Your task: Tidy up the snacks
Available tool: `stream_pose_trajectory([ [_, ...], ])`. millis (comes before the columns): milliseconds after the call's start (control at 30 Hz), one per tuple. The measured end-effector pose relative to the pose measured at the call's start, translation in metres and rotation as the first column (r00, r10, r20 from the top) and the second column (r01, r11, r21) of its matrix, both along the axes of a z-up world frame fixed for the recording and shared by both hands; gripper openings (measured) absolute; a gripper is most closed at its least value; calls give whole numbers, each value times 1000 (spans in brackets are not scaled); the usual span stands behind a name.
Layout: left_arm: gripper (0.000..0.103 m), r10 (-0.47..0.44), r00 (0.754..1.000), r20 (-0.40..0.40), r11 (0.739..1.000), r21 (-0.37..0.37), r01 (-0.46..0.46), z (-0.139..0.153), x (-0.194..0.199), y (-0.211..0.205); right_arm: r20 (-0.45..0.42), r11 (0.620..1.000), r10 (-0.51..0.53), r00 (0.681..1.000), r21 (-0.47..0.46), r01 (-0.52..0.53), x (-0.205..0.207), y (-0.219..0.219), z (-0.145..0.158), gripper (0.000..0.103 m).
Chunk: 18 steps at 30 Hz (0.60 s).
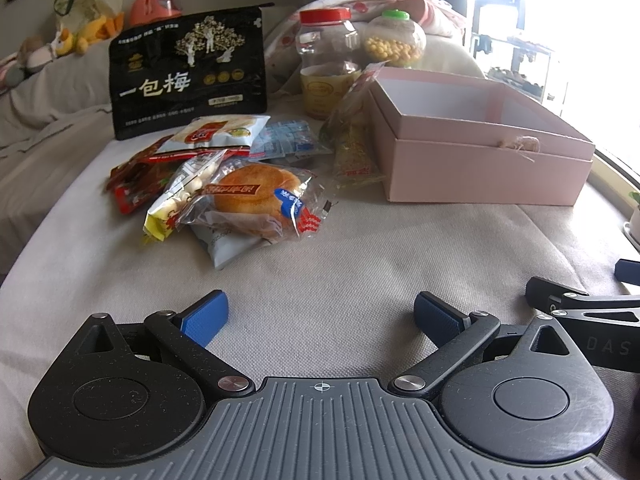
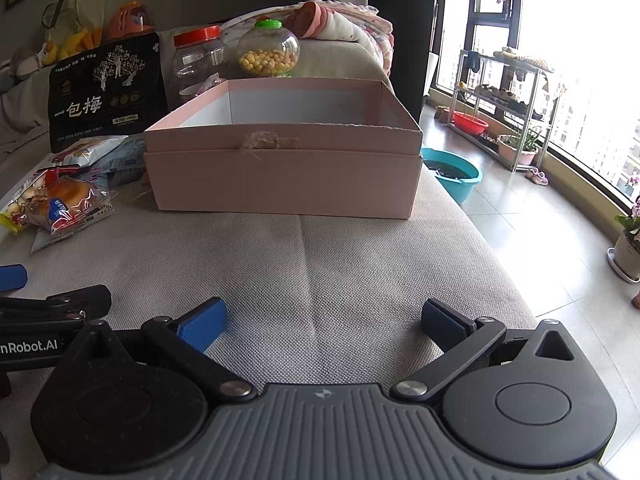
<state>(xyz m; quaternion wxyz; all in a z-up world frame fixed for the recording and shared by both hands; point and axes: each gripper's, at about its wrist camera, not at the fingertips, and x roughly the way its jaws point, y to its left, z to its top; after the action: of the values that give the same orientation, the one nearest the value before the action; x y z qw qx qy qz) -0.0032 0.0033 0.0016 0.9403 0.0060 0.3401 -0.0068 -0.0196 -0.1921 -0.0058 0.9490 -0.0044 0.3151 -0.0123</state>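
Observation:
A pile of snack packets lies on the beige sofa cushion, topped by a wrapped round bun (image 1: 256,194), also in the right wrist view (image 2: 64,200). Behind it stands a black plum bag (image 1: 188,74) (image 2: 106,94). An open, empty pink box (image 1: 480,140) (image 2: 284,160) sits to the right of the pile. Behind the box stand a red-lidded jar (image 1: 326,60) (image 2: 198,60) and a green-lidded jar of yellow balls (image 1: 394,38) (image 2: 268,50). My left gripper (image 1: 320,316) is open and empty, short of the pile. My right gripper (image 2: 324,320) is open and empty, in front of the box.
A folded blanket (image 2: 344,28) lies on the sofa arm behind the jars. Plush toys (image 1: 80,36) sit at the back left. The cushion's right edge drops to a tiled floor with a blue basin (image 2: 452,172), a shoe rack (image 2: 508,96) and potted plants.

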Motion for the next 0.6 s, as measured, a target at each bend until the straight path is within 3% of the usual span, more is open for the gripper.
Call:
stream_pose_trajectory([
  [600,103,-3,1000,0,1000,0,3,0,0,0,-34,999,33,999,-2,-33,5,-1,3,103],
])
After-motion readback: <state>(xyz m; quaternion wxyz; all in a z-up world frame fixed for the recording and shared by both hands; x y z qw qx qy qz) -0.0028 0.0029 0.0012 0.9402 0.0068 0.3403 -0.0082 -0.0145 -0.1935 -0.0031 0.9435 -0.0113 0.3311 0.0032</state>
